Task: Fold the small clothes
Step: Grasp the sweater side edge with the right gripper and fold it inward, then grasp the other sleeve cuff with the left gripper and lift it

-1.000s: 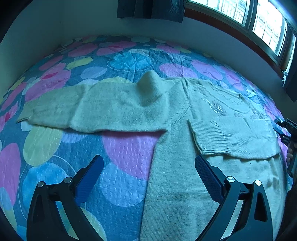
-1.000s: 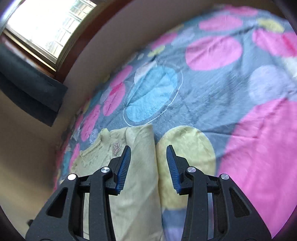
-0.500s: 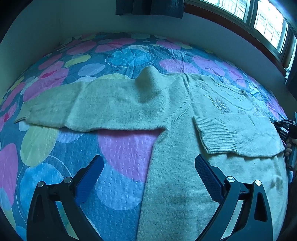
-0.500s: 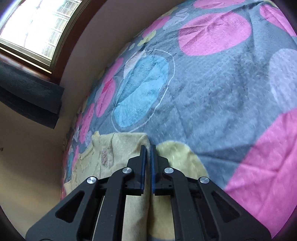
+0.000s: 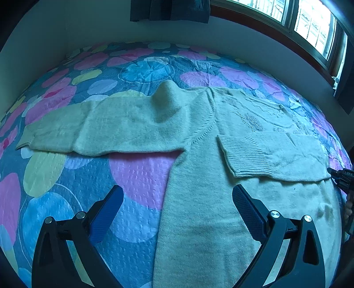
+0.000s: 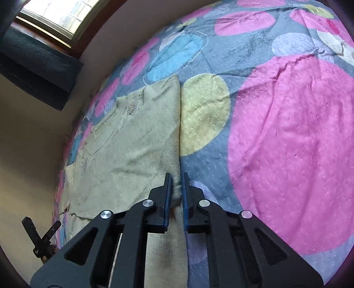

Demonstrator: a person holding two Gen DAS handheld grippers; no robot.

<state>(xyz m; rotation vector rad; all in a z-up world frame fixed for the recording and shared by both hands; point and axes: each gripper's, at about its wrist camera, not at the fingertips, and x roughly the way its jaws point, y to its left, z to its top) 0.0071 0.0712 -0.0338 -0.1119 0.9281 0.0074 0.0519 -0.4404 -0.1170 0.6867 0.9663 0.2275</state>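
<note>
While you are working over the quilted bedspread printed with pink, blue and yellow circles (image 5: 141, 177), one pale cream knitted sweater (image 5: 199, 210) is lying flat on it, and that single garment is the only piece of clothing showing. One sleeve (image 5: 99, 128) is stretching straight out across the bedspread, while the other sleeve (image 5: 272, 155) is lying folded over the sweater's chest, its ribbed cuff pointing inward, just below a small beaded decoration (image 5: 250, 121). You are holding your left gripper (image 5: 177, 199) released, its two blue-padded fingers (image 5: 108, 208) spread wide and hovering above the sweater's side edge, touching nothing. Your right gripper (image 6: 176, 199) is clenching the sweater's edge (image 6: 176, 195), a narrow pinch of knit sitting between the two nearly closed fingers where the fabric meets the bedspread. Walls are closing in the bed on the far sides, a wood-framed window (image 5: 309, 24) is letting in bright daylight, and one dark curtain (image 5: 170, 10) is hanging beside it. Nothing is lying on the sweater or between either tool and it. From the left wrist view, your right gripper (image 5: 341, 179) is showing only as a dark tip at the frame edge.
</note>
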